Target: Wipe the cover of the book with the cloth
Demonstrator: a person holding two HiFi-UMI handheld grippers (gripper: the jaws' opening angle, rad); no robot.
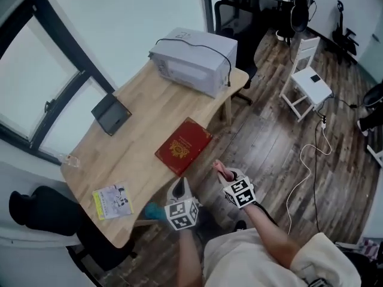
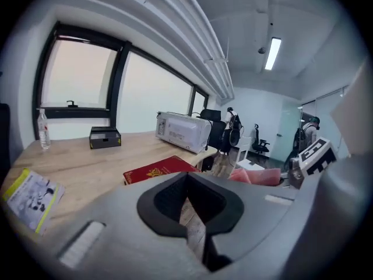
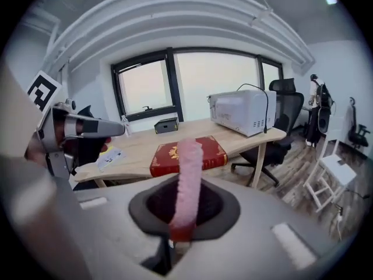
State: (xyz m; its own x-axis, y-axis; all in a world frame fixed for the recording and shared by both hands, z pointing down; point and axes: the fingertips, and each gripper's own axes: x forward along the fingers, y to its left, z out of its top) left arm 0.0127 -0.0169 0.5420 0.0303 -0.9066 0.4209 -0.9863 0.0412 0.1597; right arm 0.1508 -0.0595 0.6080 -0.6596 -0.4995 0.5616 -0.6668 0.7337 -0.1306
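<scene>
Daylight enters through the large windows (image 1: pixel 119 17) on the far left; the glass is overexposed to near white. A ceiling strip lamp (image 2: pixel 272 53) adds glare in the left gripper view. Both gripper views show strong fisheye curvature and dark corners. The near pink cloth (image 3: pixel 186 179) is out of focus; shadows on the surface (image 1: pixel 137 130) are soft.
</scene>
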